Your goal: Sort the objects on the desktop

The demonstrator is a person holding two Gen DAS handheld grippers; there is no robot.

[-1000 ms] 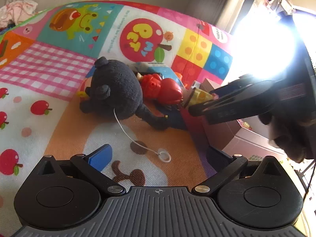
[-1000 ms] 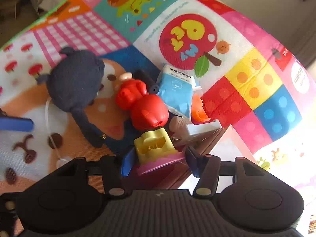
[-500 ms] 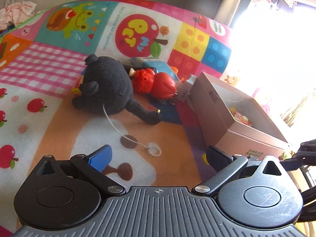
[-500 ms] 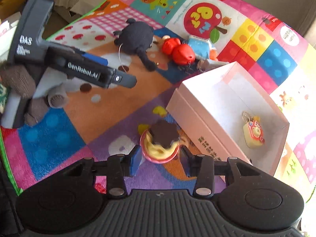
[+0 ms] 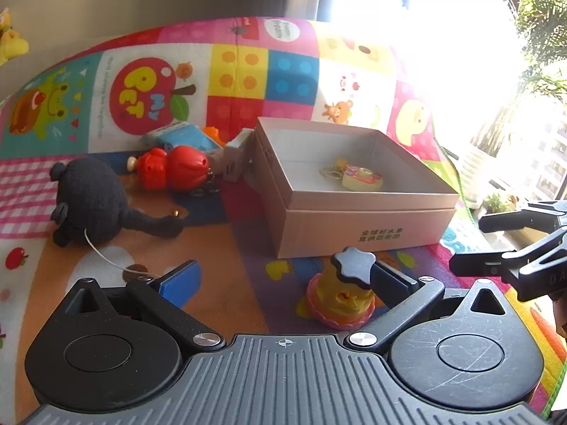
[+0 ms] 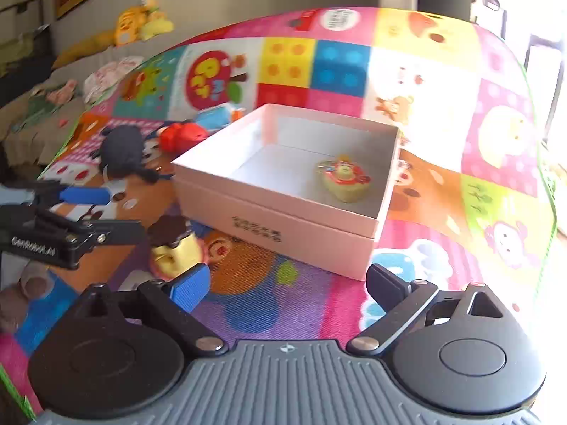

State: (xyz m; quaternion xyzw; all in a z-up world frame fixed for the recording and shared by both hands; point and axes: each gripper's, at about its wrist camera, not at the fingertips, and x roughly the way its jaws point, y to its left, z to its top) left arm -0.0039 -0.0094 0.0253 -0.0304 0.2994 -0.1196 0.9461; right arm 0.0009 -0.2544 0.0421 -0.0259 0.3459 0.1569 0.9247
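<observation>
A yellow toy on a pink base with a dark star-shaped top [image 5: 342, 294] stands on the play mat in front of the open pink box [image 5: 354, 226]. My left gripper [image 5: 287, 279] is open, and the toy sits close to its right fingertip. My right gripper [image 6: 287, 287] has its jaws opening wide with nothing between them. The toy [image 6: 173, 244] stands loose to the left of its blue pad. A small yellow keychain toy [image 6: 345, 180] lies inside the box [image 6: 276, 226]. The left gripper [image 6: 124, 212] reaches in from the left.
A black plush [image 5: 92, 202], a red toy [image 5: 173, 171], a blue packet [image 5: 177, 134] and a grey item [image 5: 234, 163] lie clustered left of the box. The right gripper [image 5: 471, 244] shows at the right edge. Glare from a window fills the upper right.
My right gripper carried the yellow toy from the pile to the mat before the box, then opened and let it go. My left gripper swung right toward the box.
</observation>
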